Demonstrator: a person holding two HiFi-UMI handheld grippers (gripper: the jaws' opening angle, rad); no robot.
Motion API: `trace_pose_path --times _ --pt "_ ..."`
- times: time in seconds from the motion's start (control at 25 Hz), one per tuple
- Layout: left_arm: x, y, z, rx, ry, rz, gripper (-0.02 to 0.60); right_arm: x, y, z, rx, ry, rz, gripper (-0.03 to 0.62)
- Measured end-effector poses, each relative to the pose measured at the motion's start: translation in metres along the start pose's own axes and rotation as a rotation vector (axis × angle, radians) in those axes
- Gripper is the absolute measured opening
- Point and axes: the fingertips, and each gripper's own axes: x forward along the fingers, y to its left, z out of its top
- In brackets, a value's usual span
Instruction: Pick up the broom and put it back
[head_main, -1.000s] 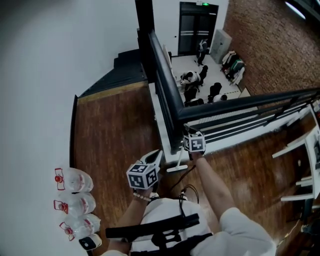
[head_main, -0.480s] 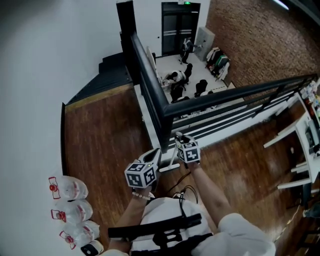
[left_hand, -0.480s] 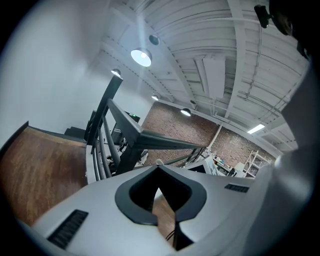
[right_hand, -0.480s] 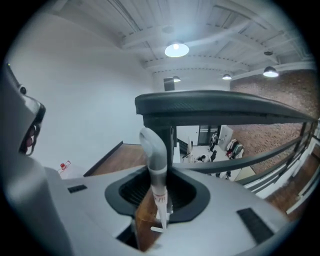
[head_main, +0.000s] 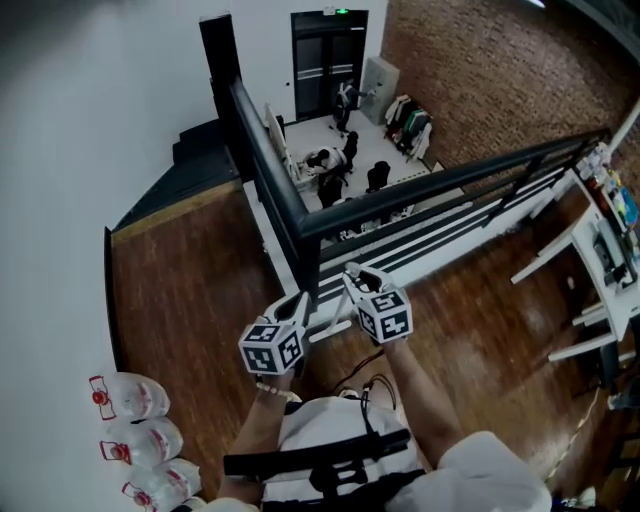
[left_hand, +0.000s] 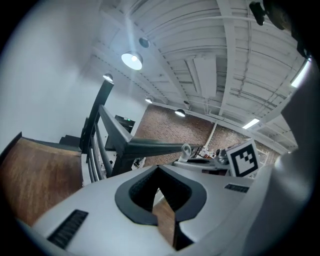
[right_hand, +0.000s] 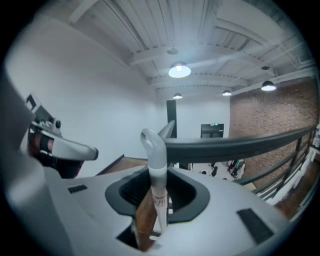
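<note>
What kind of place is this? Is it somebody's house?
Probably not a house. It looks like an upstairs balcony floor in an office or workshop. A black railing guards the edge, people sit at tables downstairs, and a tall brick wall rises behind.

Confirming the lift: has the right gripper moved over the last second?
Yes: the right gripper, holding the broom, rose, away from the railing post.

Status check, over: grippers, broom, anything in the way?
Left gripper shut, empty. Right gripper clamped on broom handle, below its hook. Black railing close ahead.
</note>
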Motion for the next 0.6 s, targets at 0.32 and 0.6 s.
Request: trace_pose_path --times 0.32,0.6 --pt "0.002 -0.01 0.031 0.051 -0.054 0.007 -0.003 -0.056 -0.009 0.087 0.017 -0.117 -0.04 0.127" --pt "0.0 -0.009 0.038 0.043 -0.072 0.018 -0.002 -0.068 -0.009 0.114 0.013 -0.174 -0.035 0.127"
